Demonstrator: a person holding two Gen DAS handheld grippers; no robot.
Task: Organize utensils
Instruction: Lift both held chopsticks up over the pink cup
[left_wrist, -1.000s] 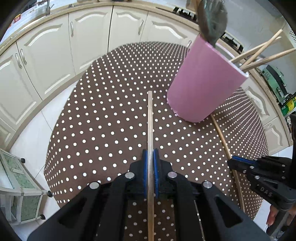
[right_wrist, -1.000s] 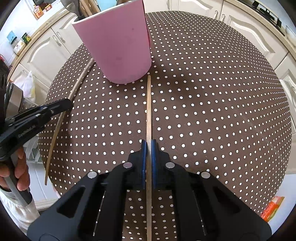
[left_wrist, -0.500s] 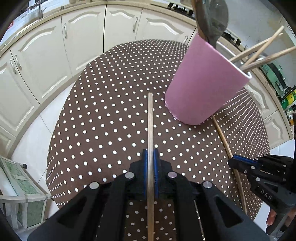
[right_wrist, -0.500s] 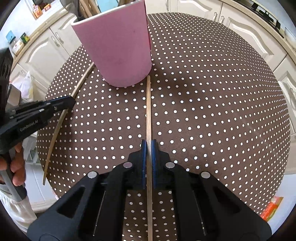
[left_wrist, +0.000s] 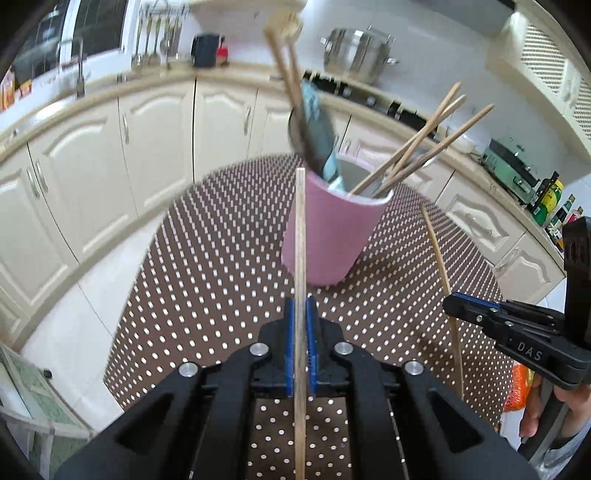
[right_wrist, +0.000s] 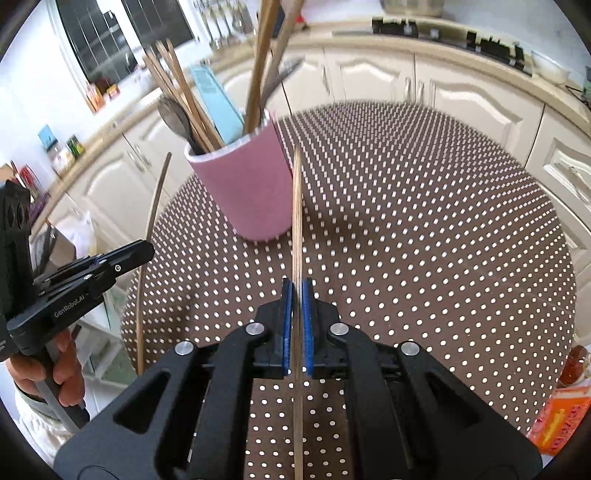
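Note:
A pink utensil cup (left_wrist: 332, 229) stands on the round dotted table (left_wrist: 221, 258), holding several chopsticks, a spoon and a light-blue utensil; it also shows in the right wrist view (right_wrist: 251, 192). My left gripper (left_wrist: 301, 317) is shut on a wooden chopstick (left_wrist: 300, 236), tip raised near the cup's rim. My right gripper (right_wrist: 296, 299) is shut on another wooden chopstick (right_wrist: 296, 214), tip beside the cup's rim. Each gripper shows in the other's view with its chopstick: the right gripper (left_wrist: 452, 300) with chopstick (left_wrist: 439, 258), the left gripper (right_wrist: 146, 251) with chopstick (right_wrist: 153, 206).
Cream kitchen cabinets (left_wrist: 92, 166) ring the table. A steel pot (left_wrist: 356, 50) sits on the far counter. An orange packet (right_wrist: 561, 417) lies low right beyond the table edge. A small glass-top side table (left_wrist: 26, 402) stands on the floor at left.
Both grippers have tilted up and lifted their chopsticks off the table; the views now look level at the cup and kitchen instead of down on the tabletop.

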